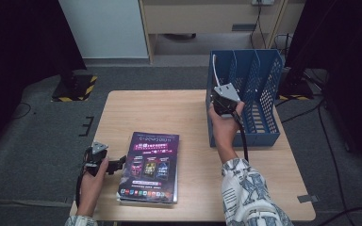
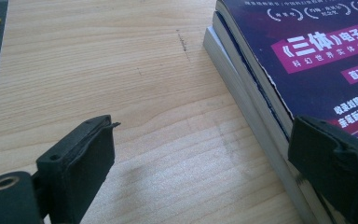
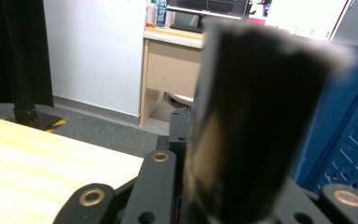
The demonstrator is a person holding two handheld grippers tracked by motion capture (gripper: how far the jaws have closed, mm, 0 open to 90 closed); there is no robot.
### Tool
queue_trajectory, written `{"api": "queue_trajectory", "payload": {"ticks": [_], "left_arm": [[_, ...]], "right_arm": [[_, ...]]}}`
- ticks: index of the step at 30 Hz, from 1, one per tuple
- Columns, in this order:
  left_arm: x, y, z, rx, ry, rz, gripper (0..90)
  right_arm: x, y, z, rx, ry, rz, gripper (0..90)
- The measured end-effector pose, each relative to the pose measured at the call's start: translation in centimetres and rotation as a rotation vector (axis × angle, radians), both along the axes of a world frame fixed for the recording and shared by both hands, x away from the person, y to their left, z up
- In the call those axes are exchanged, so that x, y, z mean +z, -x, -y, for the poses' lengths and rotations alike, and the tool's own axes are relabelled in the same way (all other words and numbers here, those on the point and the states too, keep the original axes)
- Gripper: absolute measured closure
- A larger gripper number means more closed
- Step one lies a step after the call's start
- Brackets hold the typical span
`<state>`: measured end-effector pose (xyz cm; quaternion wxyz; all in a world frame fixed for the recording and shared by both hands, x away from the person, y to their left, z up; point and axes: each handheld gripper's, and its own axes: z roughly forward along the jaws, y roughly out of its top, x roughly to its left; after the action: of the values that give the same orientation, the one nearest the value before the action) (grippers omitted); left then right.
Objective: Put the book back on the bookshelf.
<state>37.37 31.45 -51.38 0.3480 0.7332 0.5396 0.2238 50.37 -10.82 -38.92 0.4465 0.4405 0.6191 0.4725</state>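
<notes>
A stack of books with a dark purple top cover lies on the wooden table at front left. My left gripper is open at the stack's left edge, one jaw over bare wood and the other over the top cover. My right gripper is at the left wall of the blue file rack. It is shut on a dark-covered book held upright, whose pale edge rises above the jaws.
The rack stands at the table's back right corner with open slots. A desk and a white panel stand beyond the table. A stand base with yellow-black tape sits on the carpet at left.
</notes>
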Motion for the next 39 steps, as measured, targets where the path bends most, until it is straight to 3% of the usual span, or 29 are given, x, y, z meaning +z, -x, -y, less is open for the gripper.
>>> {"api": "queue_trajectory", "payload": {"ticks": [7, 21, 32, 39], "left_arm": [[0.0, 0.0, 0.0, 0.001, 0.000, 0.000, 6.5], [0.0, 0.0, 0.0, 0.001, -0.005, -0.003, 6.4], [0.0, 0.0, 0.1, 0.001, -0.015, -0.001, 6.6], [0.0, 0.0, 0.1, 0.001, -0.016, 0.000, 6.8]], "right_arm": [[0.1, 0.1, 0.1, 0.012, -0.017, 0.002, 74.7], [0.0, 1.4, 0.8, 0.072, -0.092, -0.020, 40.5], [-1.8, 4.4, 1.5, 0.156, -0.123, -0.100, 22.7], [-3.5, 6.8, 2.1, 0.225, -0.081, -0.172, 16.2]]}}
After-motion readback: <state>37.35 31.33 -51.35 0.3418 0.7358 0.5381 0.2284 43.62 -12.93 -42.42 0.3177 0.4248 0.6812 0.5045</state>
